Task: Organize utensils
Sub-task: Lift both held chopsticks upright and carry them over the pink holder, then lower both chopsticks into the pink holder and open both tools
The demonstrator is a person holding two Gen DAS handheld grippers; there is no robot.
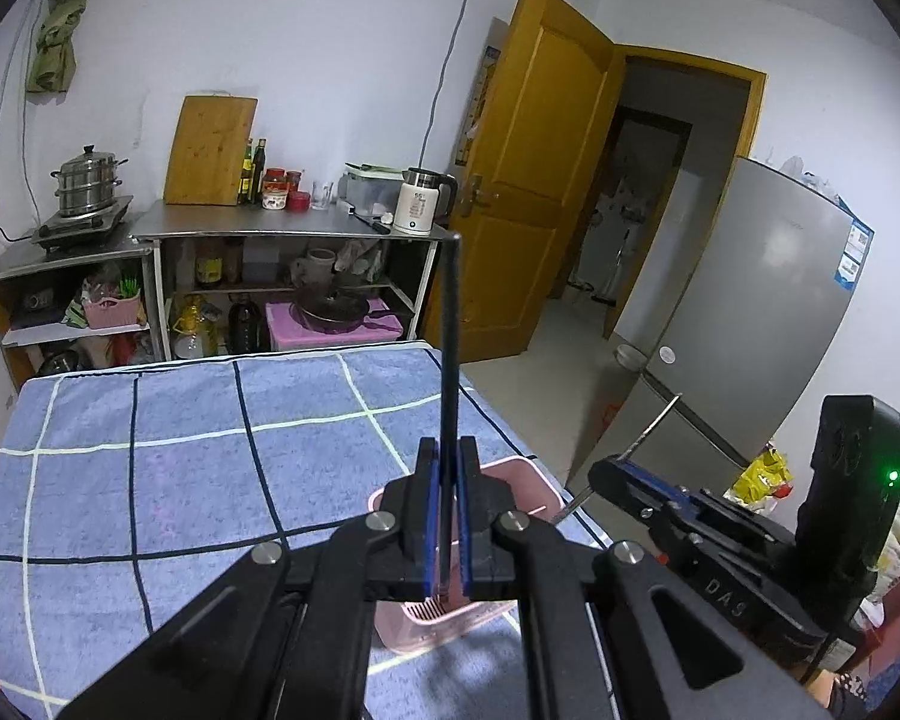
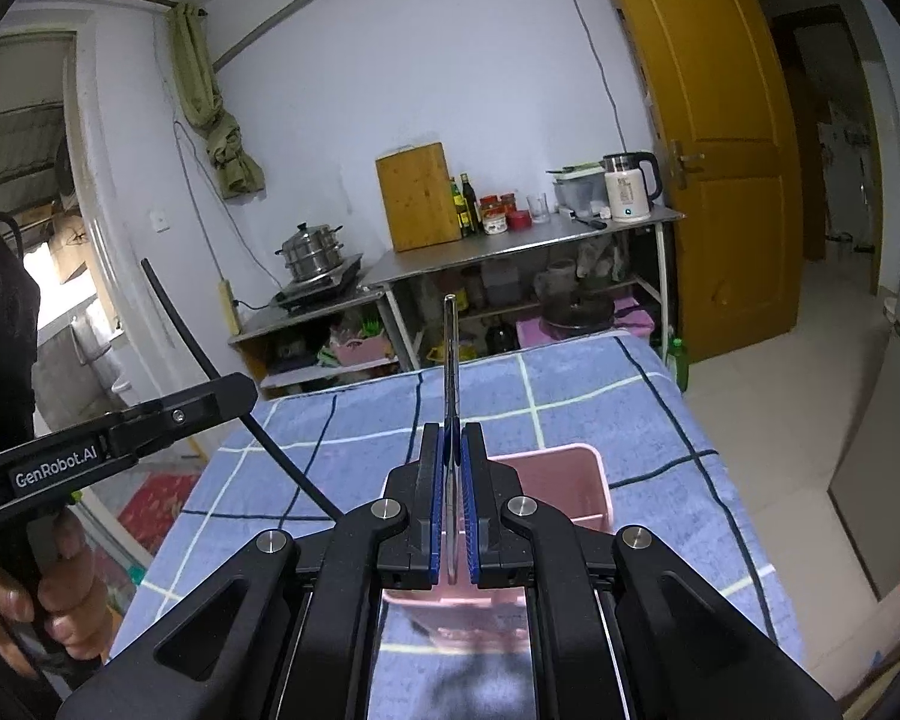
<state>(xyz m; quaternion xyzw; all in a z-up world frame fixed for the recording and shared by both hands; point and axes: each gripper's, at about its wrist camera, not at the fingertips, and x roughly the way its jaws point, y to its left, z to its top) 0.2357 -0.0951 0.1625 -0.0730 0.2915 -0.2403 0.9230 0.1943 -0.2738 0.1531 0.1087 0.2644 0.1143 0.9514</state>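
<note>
- Above a table draped in a blue checked cloth [image 1: 150, 450], both grippers hang in the air, each with a utensil pinched between its blue pads.
- Left gripper [image 1: 447, 516]: jaws pressed together on a thin black utensil handle [image 1: 450, 330], which stands nearly upright out of the fingers; its working end is hidden.
- Right gripper [image 2: 453, 504]: jaws pressed together on a slim shiny metal utensil [image 2: 450, 354], seen edge-on and also pointing upward; what kind it is I cannot tell.
- A pink plastic basket [image 2: 576, 474] sits on the cloth just below and beyond both grippers, near the table's right edge.
- From the right wrist view a hand [image 2: 60, 588] grips the left tool's handle at the left edge.
- Against the far wall stands a steel counter [image 1: 258, 225] carrying a wooden cutting board [image 1: 210, 150], bottles and a white kettle [image 1: 417, 201].
</note>
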